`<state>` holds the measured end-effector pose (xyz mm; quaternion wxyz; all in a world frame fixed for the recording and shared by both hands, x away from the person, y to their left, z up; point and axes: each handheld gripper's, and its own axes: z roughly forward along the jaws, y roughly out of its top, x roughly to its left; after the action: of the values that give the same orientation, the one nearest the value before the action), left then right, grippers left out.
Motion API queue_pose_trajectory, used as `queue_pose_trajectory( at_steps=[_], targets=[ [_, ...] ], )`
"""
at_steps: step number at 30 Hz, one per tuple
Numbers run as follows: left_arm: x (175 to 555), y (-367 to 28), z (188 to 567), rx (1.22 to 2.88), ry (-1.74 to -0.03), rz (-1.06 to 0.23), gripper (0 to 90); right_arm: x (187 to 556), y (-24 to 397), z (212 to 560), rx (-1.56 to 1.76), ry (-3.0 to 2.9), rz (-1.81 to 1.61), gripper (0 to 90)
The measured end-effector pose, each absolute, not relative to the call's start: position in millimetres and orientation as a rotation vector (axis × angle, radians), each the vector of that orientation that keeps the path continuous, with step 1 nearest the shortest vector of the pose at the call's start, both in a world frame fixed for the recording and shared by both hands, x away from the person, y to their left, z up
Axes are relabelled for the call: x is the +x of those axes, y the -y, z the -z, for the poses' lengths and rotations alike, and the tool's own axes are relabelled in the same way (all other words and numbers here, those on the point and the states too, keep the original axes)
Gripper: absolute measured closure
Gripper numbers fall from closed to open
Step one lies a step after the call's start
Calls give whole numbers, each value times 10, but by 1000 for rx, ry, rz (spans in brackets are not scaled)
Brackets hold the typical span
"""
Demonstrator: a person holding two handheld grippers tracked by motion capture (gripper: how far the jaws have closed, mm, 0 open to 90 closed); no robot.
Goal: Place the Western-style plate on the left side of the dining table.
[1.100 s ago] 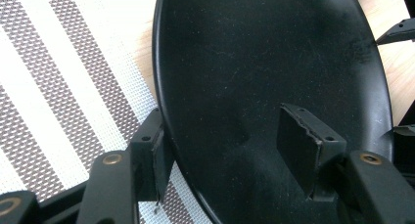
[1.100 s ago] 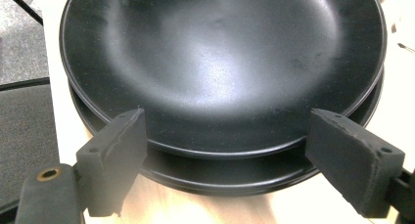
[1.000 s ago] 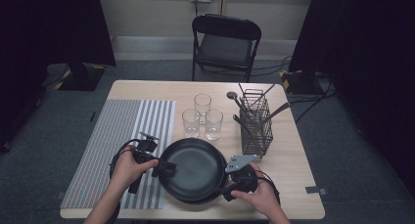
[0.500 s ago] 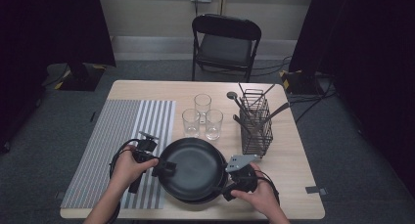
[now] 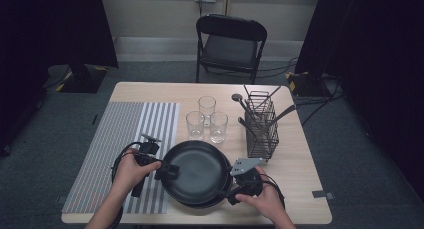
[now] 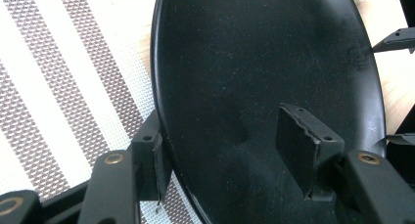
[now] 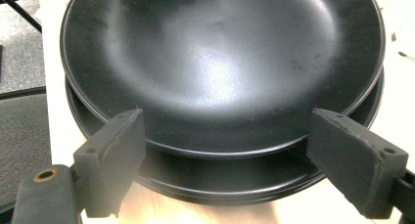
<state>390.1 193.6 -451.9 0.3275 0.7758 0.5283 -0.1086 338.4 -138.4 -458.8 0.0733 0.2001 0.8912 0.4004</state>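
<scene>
A stack of black plates (image 5: 197,171) sits at the front middle of the wooden table (image 5: 300,189). My left gripper (image 5: 167,171) is at the stack's left edge. In the left gripper view its jaws (image 6: 227,155) straddle the top plate's rim (image 6: 161,111), one pad outside the rim and the other over the plate's inner surface, with a gap showing. My right gripper (image 5: 227,191) is at the stack's front right edge. In the right gripper view its jaws (image 7: 225,160) stand wide on either side of the near rims, and the top plate (image 7: 220,62) rests on a lower plate (image 7: 220,177).
A striped placemat (image 5: 125,139) covers the table's left part, under my left hand. Three clear glasses (image 5: 206,109) stand just behind the plates. A wire caddy (image 5: 261,129) with utensils stands at the right. A folding chair (image 5: 230,44) is beyond the far edge.
</scene>
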Motion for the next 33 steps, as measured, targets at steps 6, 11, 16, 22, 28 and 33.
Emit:
queue_pose_trajectory(
  at_steps=[6,11,16,22,28,33],
  targets=[
    [3908,-1941,4521,2022,-1392,290,421,3385,1382,4593,603,-2673,-1209,137],
    [3914,-1948,4523,2025,-1388,296,427,3384,1380,4594,599,-2670,-1208,138],
    [3918,-1953,4533,2006,-1406,299,440,3380,1378,4596,600,-2668,-1209,137],
    [3918,-1941,4558,2017,-1423,299,446,3376,1371,4596,601,-2666,-1204,137],
    [3921,-1951,4547,2029,-1436,296,493,3379,1367,4603,602,-2663,-1212,137],
    [3916,-1949,4546,2010,-1455,306,494,3376,1363,4605,602,-2660,-1213,136]
  ],
)
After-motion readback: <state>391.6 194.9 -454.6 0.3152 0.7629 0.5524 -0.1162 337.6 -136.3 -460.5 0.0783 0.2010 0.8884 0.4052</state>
